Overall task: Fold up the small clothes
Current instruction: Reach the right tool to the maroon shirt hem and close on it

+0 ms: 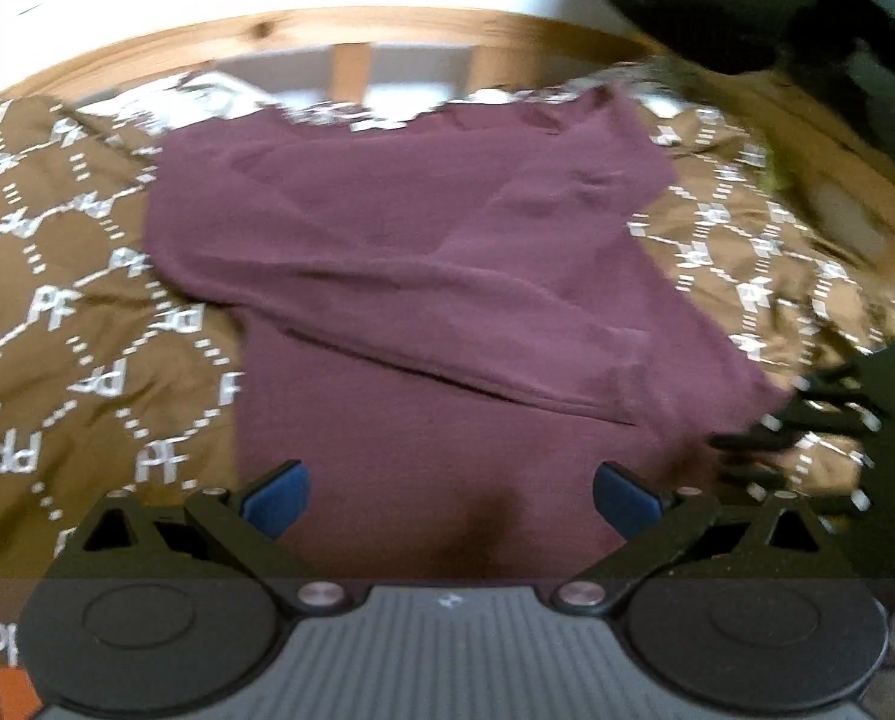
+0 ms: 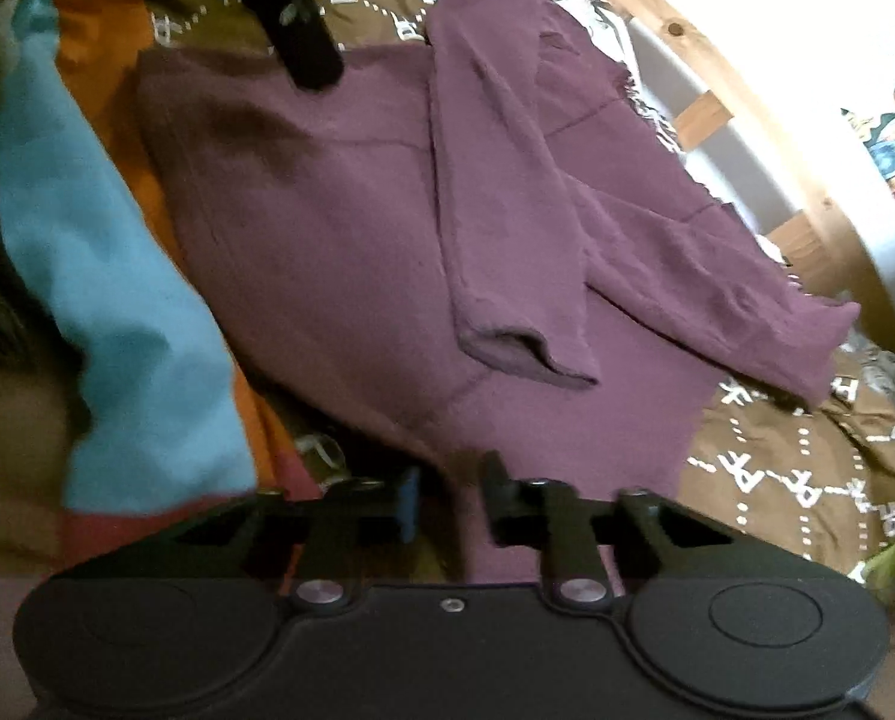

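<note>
A plain maroon shirt [image 1: 423,276] fills mid-frame over a brown bedspread [image 1: 57,312] patterned with white dotted diamonds and "PF" letters; pale wood bed frame [image 1: 303,30] along the top; in the right wrist view, light blue cloth [image 2: 117,300] and orange cloth [image 2: 96,18] at left

Maroon long-sleeved shirt [image 1: 423,252] lies spread flat on the bed. One sleeve [image 2: 507,228] is folded inward across the body, cuff open and lying on the torso panel. Other sleeve [image 2: 729,264] extends outward toward the bed's edge; fabric lightly wrinkled.
</note>
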A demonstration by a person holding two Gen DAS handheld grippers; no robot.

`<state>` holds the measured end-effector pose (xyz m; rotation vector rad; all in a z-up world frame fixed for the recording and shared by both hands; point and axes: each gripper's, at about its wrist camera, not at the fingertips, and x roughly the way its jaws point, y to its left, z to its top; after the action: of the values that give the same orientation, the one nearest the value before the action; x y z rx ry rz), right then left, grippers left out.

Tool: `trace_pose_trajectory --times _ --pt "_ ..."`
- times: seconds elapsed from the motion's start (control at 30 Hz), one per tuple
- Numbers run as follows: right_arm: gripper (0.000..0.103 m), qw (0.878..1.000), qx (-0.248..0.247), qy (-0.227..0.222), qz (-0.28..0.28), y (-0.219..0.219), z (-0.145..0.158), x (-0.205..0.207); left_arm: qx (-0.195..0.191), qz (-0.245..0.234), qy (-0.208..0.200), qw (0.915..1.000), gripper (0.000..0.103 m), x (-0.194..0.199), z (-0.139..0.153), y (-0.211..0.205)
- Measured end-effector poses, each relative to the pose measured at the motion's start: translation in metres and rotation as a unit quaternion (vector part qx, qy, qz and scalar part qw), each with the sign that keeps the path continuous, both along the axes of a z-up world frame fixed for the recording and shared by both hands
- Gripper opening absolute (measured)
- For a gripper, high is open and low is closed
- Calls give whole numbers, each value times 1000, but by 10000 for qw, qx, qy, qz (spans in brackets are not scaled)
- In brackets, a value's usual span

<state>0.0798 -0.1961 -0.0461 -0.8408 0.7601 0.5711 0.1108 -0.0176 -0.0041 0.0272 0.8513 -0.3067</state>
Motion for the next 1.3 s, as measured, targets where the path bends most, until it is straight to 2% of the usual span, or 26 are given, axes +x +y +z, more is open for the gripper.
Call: trace_pose_trajectory --times 0.13,0.27,0.37,0.5,0.6,0.7,0.77,0.93,1.07,1.23,1.3 --pt "9 9973 624 243 -298 -2 19 14 -42 -365 -88 9993 102 -7 0 -11" --pt "3 9866 1352 483 -778 -11 36 35 -38 -738 -130 9972 102 -12 -4 -24" --pt "3 9751 1810 647 -1106 -20 42 50 151 -977 -128 9950 102 -15 -12 -35" --pt "3 9665 2085 840 -1241 -30 40 61 476 -1084 -44 9930 102 -13 -21 -42" --pt "4 9709 1955 978 -977 -35 36 55 378 -1002 17 9942 102 -9 -22 -37" --pt "12 9764 1670 1097 -824 -38 28 45 297 -951 58 9950 102 -6 -23 -33" --pt "23 9789 1472 1157 -814 -40 23 38 365 -919 109 9950 102 -2 -26 -33" --pt "41 9844 986 1320 -612 -44 12 19 455 -789 304 9954 102 5 -33 -31" --pt "55 9944 360 964 -258 -44 6 2 364 -711 337 9962 102 8 -32 -28" --pt "56 9962 247 798 -255 -34 -5 4 337 -727 300 9963 102 6 -30 -28" --pt "48 9967 243 740 -212 -29 -7 5 308 -760 277 9962 102 5 -29 -29"
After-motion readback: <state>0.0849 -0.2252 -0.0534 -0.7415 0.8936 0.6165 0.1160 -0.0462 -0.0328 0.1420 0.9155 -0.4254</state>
